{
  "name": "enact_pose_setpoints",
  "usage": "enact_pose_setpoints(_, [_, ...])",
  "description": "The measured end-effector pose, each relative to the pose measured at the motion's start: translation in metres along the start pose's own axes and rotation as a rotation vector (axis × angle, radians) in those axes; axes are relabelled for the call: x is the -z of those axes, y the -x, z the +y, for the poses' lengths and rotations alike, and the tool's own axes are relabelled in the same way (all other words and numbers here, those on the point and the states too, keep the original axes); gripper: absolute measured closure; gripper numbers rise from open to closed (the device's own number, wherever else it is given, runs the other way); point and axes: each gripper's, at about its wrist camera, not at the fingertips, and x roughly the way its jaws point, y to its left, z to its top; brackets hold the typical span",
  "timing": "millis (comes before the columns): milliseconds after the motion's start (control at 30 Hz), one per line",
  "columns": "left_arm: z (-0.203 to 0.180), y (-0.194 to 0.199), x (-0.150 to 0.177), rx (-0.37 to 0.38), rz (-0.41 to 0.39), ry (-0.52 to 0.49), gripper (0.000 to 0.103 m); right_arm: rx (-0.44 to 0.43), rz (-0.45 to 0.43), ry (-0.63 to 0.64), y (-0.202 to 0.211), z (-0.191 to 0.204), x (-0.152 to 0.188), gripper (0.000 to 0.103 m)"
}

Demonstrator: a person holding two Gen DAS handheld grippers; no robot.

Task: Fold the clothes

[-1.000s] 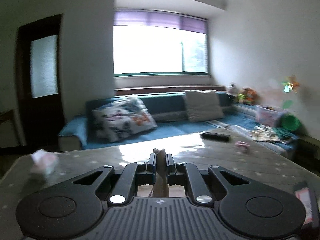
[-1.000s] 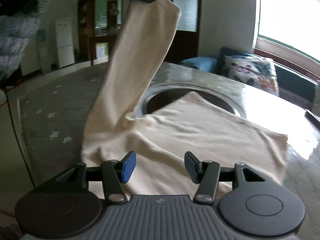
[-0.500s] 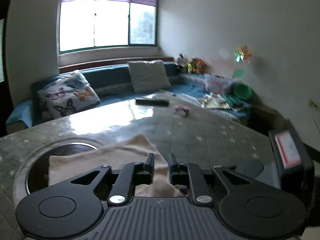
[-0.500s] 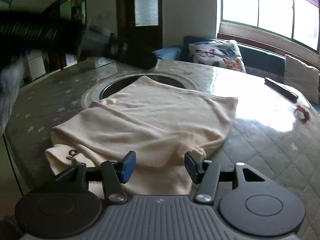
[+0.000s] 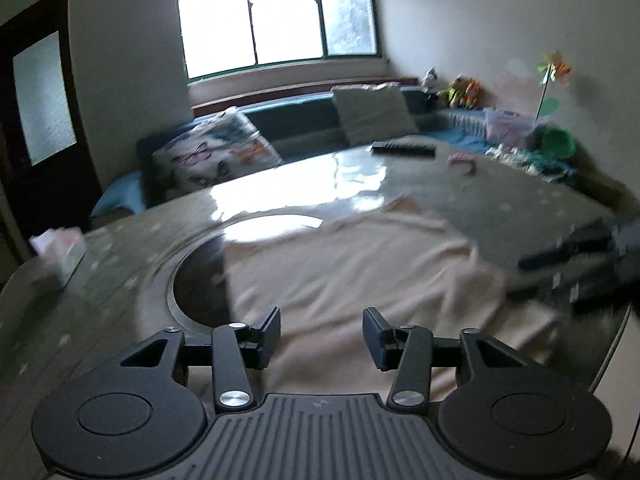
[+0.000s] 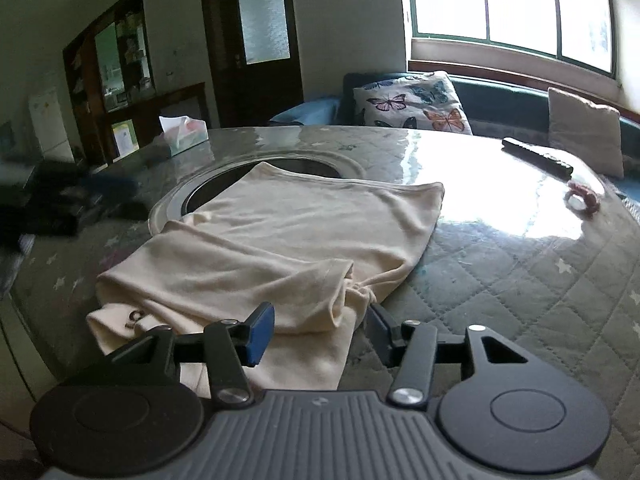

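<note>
A cream garment (image 6: 288, 232) was laid folded on the surface (image 6: 500, 264).
The left gripper (image 5: 321, 330) was opening, empty; the right gripper (image 6: 320, 330) was closing around the hem.

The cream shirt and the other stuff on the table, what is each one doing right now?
Cream shirt: lying folded over on the table, part over the round hole.
Left hand-held gripper: jaws opening, nothing pinched.
Right hand-held gripper: jaws closing around the shirt's near edge, not yet pinching.
Tissue box: a tissue sticking up.
Remote: lying flat.
Door: shut.
</note>
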Motion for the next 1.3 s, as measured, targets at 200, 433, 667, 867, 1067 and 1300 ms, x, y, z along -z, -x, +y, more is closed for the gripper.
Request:
enact_pose_setpoints(200, [0.005, 0.011, 0.038, -0.005, 0.067, -0.078, 0.051, -0.006, 0.034, 0.004, -0.016, 0.000, -0.002, 0.076])
enact_pose_setpoints(433, [0.004, 0.006, 0.056, -0.012, 0.094, -0.149, 0.051, 0.008, 0.034, 0.020, -0.014, 0.004, -0.005, 0.097])
enact_pose_setpoints(667, [0.007, 0.002, 0.059, 0.026, 0.065, -0.150, 0.081, 0.024, 0.013, 0.051, -0.004, 0.013, -0.011, 0.099])
enact_pose_setpoints(867, [0.009, 0.012, 0.058, 0.025, 0.015, -0.154, 0.099, 0.020, -0.029, 0.064, 0.015, 0.020, -0.018, 0.099])
enact_pose_setpoints(1067, [0.017, 0.012, 0.063, 0.002, 0.023, -0.132, 0.101, 0.013, 0.002, 0.025, 0.021, 0.020, -0.008, 0.099])
enact_pose_setpoints(1300, [0.018, 0.018, 0.062, -0.003, 0.009, -0.156, 0.097, 0.036, 0.046, -0.007, 0.012, 0.010, 0.005, 0.078])
